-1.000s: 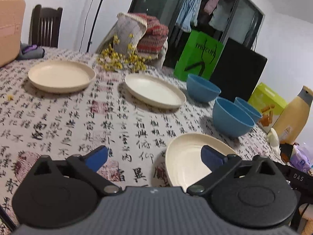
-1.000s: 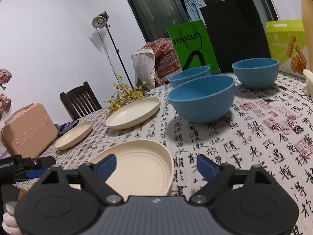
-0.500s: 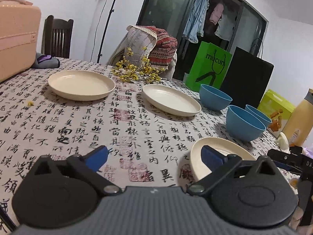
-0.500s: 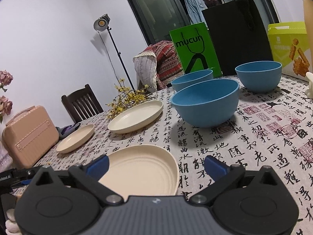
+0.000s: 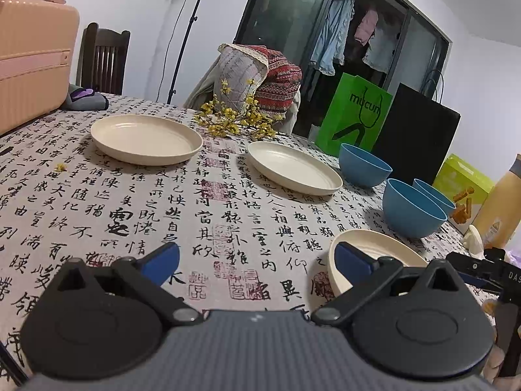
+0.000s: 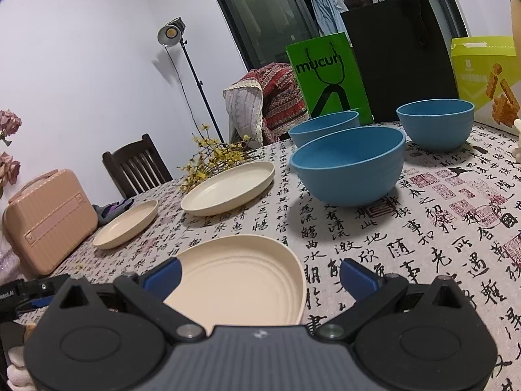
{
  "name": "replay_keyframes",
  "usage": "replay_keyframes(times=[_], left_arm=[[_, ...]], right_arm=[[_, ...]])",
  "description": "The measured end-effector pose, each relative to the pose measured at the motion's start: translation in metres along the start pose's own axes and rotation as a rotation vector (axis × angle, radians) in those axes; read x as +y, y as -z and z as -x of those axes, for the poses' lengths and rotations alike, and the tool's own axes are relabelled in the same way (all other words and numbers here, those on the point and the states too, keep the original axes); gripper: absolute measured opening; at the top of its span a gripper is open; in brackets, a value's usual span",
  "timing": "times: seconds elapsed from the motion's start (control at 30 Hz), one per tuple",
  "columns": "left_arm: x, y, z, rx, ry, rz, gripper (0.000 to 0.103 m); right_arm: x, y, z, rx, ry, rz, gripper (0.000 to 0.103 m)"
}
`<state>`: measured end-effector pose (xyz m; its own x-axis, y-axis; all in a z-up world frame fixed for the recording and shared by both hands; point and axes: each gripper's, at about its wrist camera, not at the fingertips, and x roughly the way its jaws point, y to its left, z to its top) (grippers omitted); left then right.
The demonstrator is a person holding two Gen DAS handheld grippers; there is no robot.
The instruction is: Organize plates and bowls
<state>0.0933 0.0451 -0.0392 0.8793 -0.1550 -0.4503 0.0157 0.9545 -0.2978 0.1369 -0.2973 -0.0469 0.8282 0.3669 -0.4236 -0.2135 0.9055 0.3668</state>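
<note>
The nearest cream plate (image 6: 241, 280) lies flat on the calligraphy tablecloth (image 6: 423, 228), just ahead of the right gripper (image 6: 259, 273), whose jaws are spread wide and empty. At one o'clock from it sits the nearest blue bowl (image 6: 348, 169), two more behind. At eleven o'clock lie two more cream plates (image 6: 228, 187). The left gripper (image 5: 257, 259) hovers with jaws wide apart, holding nothing.

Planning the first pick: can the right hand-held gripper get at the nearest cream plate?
Probably yes: the right hand-held gripper is open, the nearest cream plate lies just ahead, nothing between.
</note>
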Motion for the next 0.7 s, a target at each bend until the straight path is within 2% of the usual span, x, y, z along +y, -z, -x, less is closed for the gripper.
replay_keyframes(times=[0.7], left_arm=[[0.0083,0.0000,0.0057,-0.001,-0.004,0.026,0.103]], right_arm=[[0.0008,0.0020,-0.0009,0.009,0.007,-0.003,0.103]])
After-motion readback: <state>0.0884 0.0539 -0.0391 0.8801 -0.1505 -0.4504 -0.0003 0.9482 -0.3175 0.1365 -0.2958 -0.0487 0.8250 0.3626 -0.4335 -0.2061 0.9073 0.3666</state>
